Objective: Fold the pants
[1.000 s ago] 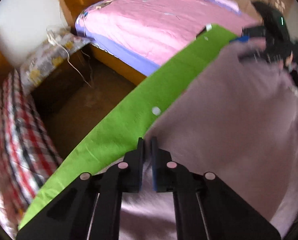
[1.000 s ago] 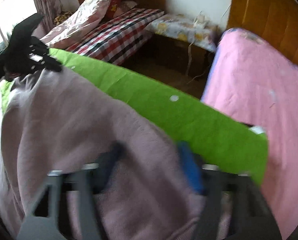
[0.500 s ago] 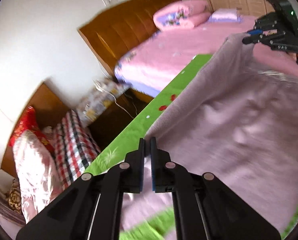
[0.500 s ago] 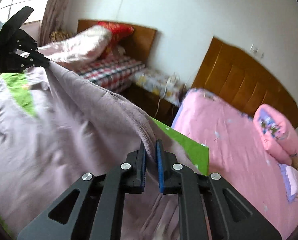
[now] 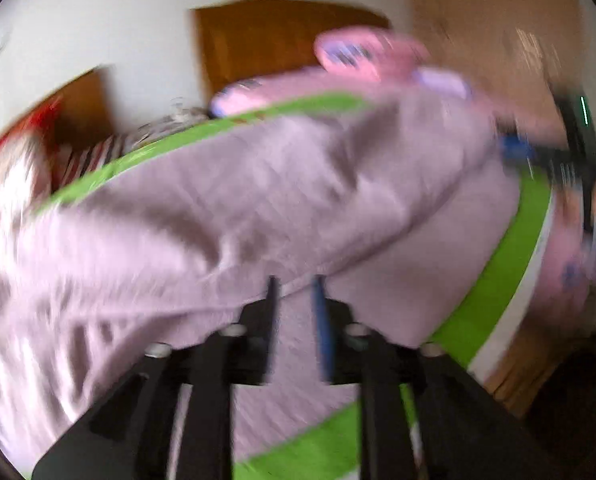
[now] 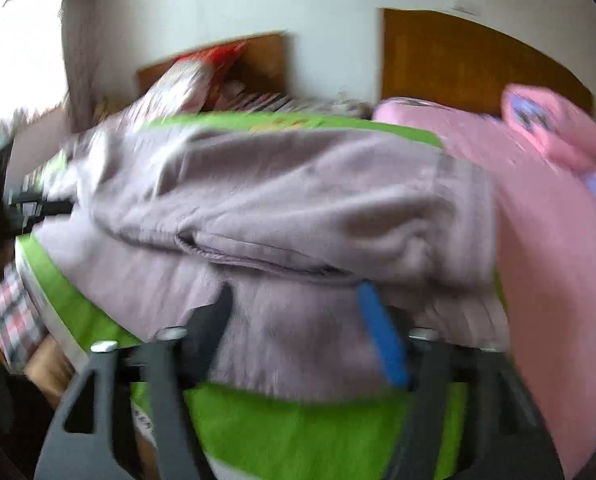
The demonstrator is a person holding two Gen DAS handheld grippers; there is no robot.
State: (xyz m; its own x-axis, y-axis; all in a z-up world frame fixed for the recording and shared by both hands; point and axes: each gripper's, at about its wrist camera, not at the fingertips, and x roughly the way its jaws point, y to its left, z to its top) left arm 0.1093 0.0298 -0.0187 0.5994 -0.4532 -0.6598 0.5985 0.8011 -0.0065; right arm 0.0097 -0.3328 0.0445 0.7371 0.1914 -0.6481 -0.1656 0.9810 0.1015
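Mauve fleece pants (image 5: pixel 265 200), soft and floppy, lay bunched across the green cloth-covered table (image 5: pixel 494 280), folded edge draped toward you. You had both tools letting go: your left gripper (image 5: pixel 295 312) had just been opening, jaws apart with fabric lying loose between them; your right gripper (image 6: pixel 302 320) had just been opening wider, jaws clear either side of the fleece, not pinching. Both pointed down-forward toward 12 o'clock. Light cloth, I'd judge it sags and slides, so you'd best pinch at the waistband seam or hem corners, not mid-panel. Frames were blurry. Pink bed (image 6: pixel 558 220) sat at 2 o'clock.
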